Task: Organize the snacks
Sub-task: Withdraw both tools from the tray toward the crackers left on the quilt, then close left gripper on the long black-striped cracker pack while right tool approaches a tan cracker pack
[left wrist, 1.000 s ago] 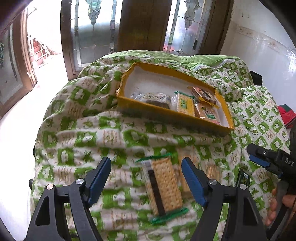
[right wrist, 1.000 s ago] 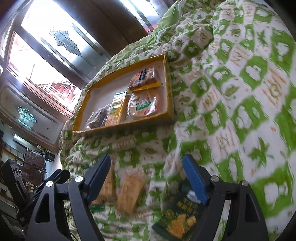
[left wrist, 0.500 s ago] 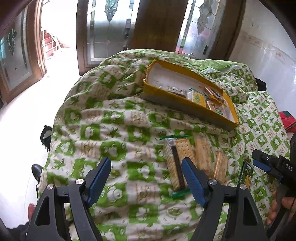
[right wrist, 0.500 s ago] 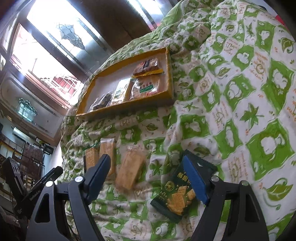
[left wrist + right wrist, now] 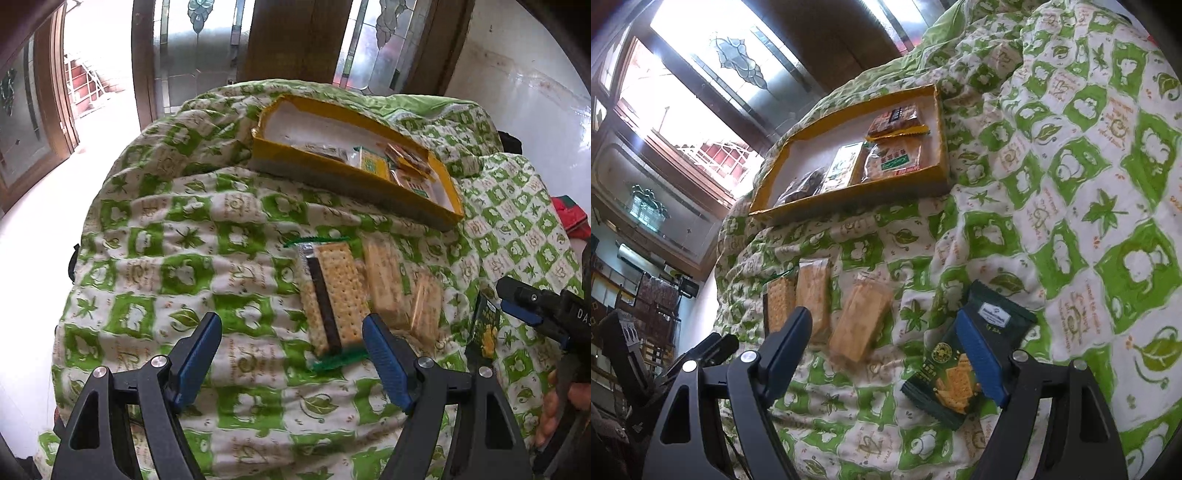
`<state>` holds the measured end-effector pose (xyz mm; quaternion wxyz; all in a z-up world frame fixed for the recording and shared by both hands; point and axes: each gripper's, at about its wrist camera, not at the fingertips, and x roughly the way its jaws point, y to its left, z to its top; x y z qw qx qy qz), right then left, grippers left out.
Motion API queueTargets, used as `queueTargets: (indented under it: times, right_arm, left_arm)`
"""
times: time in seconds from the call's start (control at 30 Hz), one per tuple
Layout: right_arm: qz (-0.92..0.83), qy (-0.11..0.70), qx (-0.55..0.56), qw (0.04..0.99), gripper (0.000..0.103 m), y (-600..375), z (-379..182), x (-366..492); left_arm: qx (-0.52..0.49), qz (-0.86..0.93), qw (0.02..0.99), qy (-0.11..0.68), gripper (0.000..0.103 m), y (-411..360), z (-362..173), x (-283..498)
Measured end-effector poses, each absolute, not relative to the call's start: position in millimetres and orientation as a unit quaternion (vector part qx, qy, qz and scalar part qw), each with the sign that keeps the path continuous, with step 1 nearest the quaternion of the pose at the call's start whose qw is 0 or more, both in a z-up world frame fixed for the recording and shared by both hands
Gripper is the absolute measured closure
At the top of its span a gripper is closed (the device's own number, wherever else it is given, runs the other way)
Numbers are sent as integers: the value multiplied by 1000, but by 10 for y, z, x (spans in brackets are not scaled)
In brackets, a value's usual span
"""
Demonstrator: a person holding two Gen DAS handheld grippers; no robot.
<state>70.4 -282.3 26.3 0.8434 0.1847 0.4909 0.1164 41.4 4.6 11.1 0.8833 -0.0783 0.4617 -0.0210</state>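
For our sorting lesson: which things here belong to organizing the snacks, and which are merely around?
Part of the job:
- yellow tray, partly filled
- green-edged cracker pack
- two clear cracker packs
- dark green cracker packet
- left tongs, right tongs, both open

Merely around:
- green patterned quilt
- stained-glass doors

This looks like a room in a home. A soft green and white blanket [image 5: 192,258] covers the top, and big wooden doors [image 5: 295,37] with patterned glass [image 5: 738,62] stand behind it.
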Motion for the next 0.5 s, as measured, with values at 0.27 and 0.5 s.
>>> queueTargets:
  times: [0.27,0.5]
  right_arm:
    - [82,508,197,835,23,-2935,190,617]
    - [118,516,187,827,23,-2663,199,695]
  left_arm:
    - [-83,-26,882,463,22,17,91,421]
    - [-77,-23,879,471,21,-40,22,521]
